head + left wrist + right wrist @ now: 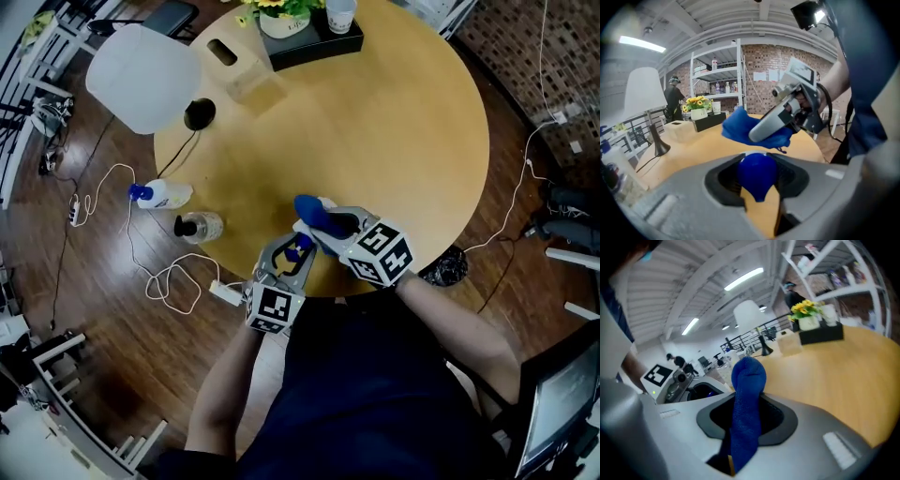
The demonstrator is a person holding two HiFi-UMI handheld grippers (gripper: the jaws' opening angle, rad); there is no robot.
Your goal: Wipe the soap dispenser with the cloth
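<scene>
Over the near edge of the round wooden table (403,122), my left gripper (298,251) is shut on a small blue rounded piece (757,176), seemingly the soap dispenser's pump head. The dispenser's body is hidden under the gripper. Just beyond and to the right, my right gripper (321,223) is shut on a blue cloth (309,210). In the right gripper view the cloth (747,380) stands up out of the jaws in a fold. The left gripper view shows the cloth (738,126) bunched at the right gripper's tip, a little beyond the blue piece and apart from it.
A white lamp (142,77) stands at the table's far left with its black base (200,113). A wooden box (230,58) and a black tray (314,45) with flowers and a cup sit at the far edge. Two bottles (159,195) (200,226) and cables lie left of the table.
</scene>
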